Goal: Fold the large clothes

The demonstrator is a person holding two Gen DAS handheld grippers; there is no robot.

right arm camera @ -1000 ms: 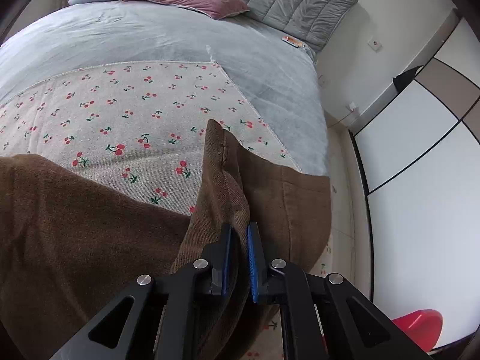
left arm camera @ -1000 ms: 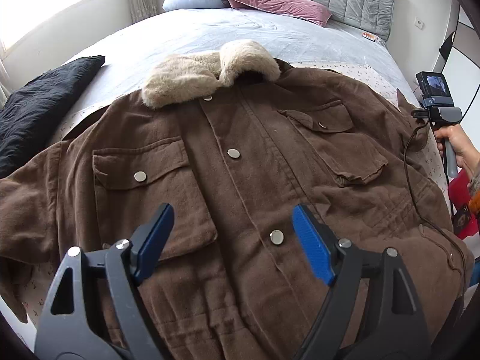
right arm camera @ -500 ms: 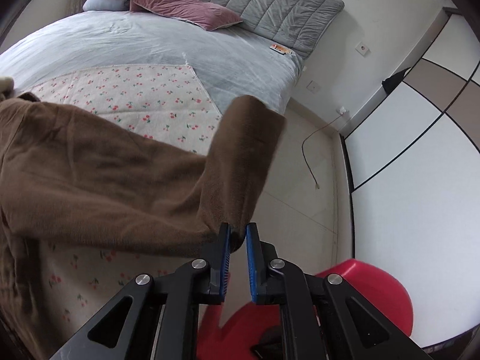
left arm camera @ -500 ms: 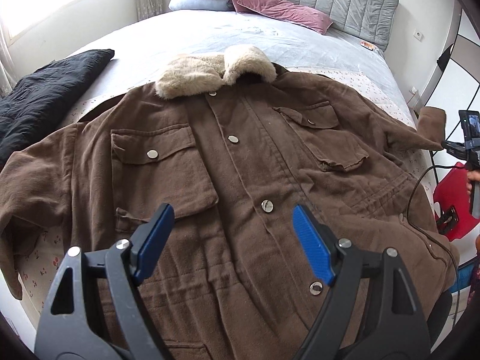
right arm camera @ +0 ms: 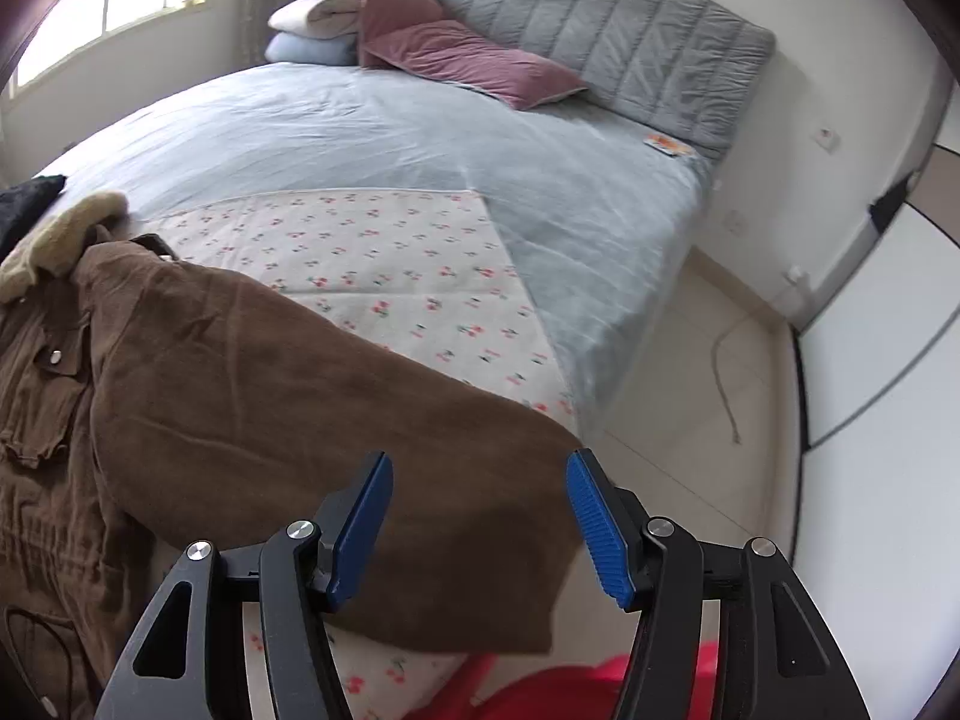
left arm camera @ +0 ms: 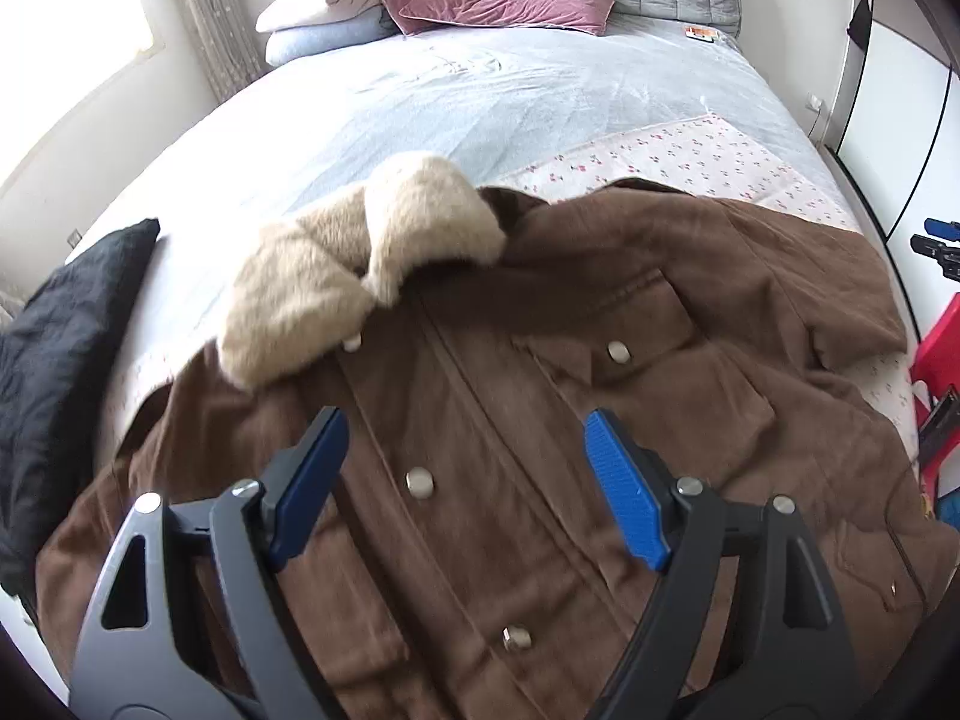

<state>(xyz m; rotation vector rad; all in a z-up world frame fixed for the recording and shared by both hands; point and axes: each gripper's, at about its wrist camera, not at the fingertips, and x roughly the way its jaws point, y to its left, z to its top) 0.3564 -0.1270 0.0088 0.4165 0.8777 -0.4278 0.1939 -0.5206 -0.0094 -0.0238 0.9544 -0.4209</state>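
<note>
Left gripper (left arm camera: 465, 477): black frame, blue ribbed pads, jaws spread wide with nothing between them. It hangs over the front placket of the brown corduroy coat with metal snap buttons (left arm camera: 540, 420), which lies face up and buttoned across the foot of the bed. One snap sits right between the pads in view (contact with the cloth cannot be judged).

Right gripper (right arm camera: 480, 516): same build, jaws parted wide, gripping nothing. Directly beyond its pads lies the coat's brown sleeve (right arm camera: 336, 438), stretched out flat toward the bed's edge, the cuff end overhanging a red plastic object (right arm camera: 558, 690) low in the right wrist view.

Further out on the coat: flap chest pocket (left arm camera: 654, 354) with its own snap, then the beige faux-fur collar (left arm camera: 354, 270), bunched and folded over at the neck.

Under the coat, a white sheet printed with small red cherries (right arm camera: 384, 264) covers the near part of the bed; a pale blue bedspread (left arm camera: 480, 90) covers the rest. A black quilted garment (left arm camera: 54, 348) lies at the bed's left edge, just beside the coat's shoulder.

Far end: dusty pink velvet pillows (left arm camera: 498, 0), folded white and blue bedding (right arm camera: 312, 30), grey padded headboard (right arm camera: 600, 30).
</note>
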